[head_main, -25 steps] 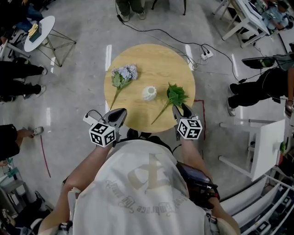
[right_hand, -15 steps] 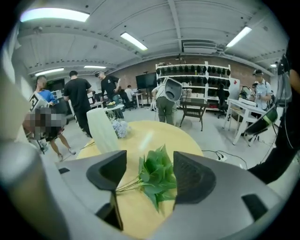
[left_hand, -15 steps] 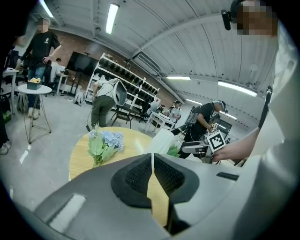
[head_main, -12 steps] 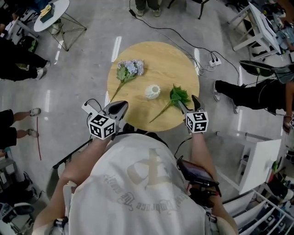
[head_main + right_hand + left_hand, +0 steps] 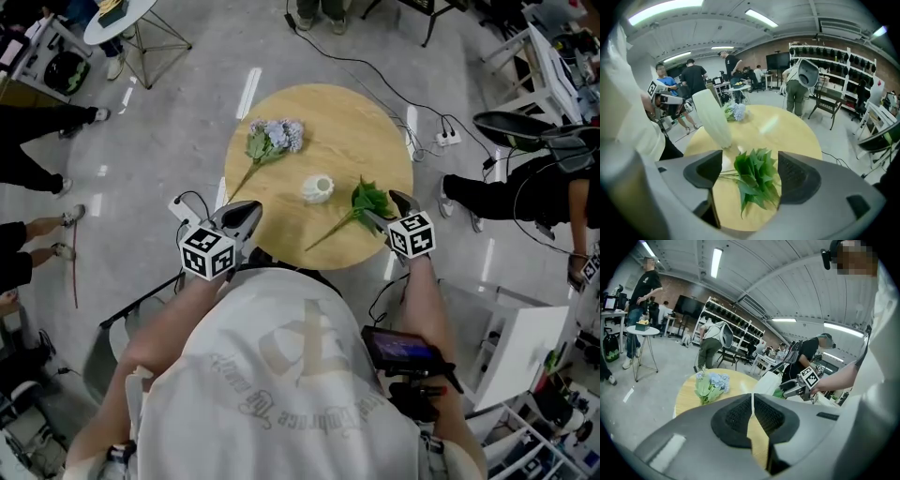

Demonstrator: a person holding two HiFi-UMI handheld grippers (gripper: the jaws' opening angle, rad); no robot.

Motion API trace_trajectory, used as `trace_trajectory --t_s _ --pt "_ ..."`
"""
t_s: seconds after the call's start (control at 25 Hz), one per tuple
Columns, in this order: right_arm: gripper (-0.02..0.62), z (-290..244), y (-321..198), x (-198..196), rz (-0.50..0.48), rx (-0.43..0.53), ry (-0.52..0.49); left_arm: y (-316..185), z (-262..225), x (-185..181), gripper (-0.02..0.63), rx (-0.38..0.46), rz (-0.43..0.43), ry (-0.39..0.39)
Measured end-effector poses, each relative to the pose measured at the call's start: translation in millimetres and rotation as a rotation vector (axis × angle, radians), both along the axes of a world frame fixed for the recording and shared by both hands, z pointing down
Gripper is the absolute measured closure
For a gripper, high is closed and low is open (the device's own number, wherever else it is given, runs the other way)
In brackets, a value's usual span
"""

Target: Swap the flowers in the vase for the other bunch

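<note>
A bunch of pale blue flowers [image 5: 273, 138] lies on the round wooden table [image 5: 352, 122] at the far left. Mid-table stands a white vase [image 5: 318, 189] with nothing sticking out of it. A green leafy bunch [image 5: 367, 198] lies to its right, stem toward the near edge. My right gripper [image 5: 385, 209] straddles those leaves [image 5: 757, 180]; its jaws have just been opening and stand open, pads off the leaves. At the table's near left edge my left gripper [image 5: 240, 221] is shut on nothing [image 5: 751, 399].
Power cables and a power strip [image 5: 448, 137] lie on the floor beyond the table. A small white side table [image 5: 117, 17] stands far left. A seated person [image 5: 525, 192] is at the right, and others stand around the room's edges.
My right gripper's jaws have opened wider and it has rolled and shifted right beside the green bunch. The left gripper stays put and shut. Flowers and vase have not moved.
</note>
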State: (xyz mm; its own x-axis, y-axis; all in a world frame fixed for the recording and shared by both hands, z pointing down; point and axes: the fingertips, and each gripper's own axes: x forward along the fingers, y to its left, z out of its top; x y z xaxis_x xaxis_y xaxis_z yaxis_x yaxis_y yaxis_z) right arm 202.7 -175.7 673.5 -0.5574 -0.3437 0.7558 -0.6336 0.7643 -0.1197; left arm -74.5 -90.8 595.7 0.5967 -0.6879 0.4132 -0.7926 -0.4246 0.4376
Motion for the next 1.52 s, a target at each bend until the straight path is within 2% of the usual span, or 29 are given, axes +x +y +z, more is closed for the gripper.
trace_trajectory --t_s 0.6,0.76,1.0,1.08,1.12,1.16,1.52 --pt "0.279 50 2 -5 -0.118 -0.152 0.140 13 6 -17 0.588 -0.032 -0.056 -0.015" --pt "0.281 61 6 -6 -0.126 -0.218 0.126 16 11 -11 0.587 -0.040 -0.049 -0.022" --pt "0.284 72 13 -3 -0.149 -0.262 0.132 18 11 -7 0.588 -0.044 -0.039 -0.036" --pt "0.328 73 12 -1 -0.147 -0.252 0.141 18 10 -6 0.588 -0.045 -0.036 -0.041" --pt "0.399 73 10 0 -0.142 -0.242 0.146 18 10 -6 0.587 -0.045 -0.034 -0.043" --pt "0.426 74 9 1 -0.137 -0.235 0.149 17 10 -6 0.588 -0.046 -0.032 -0.045" --pt "0.504 72 11 2 -0.150 -0.211 0.129 15 8 1 0.588 -0.043 -0.019 -0.062"
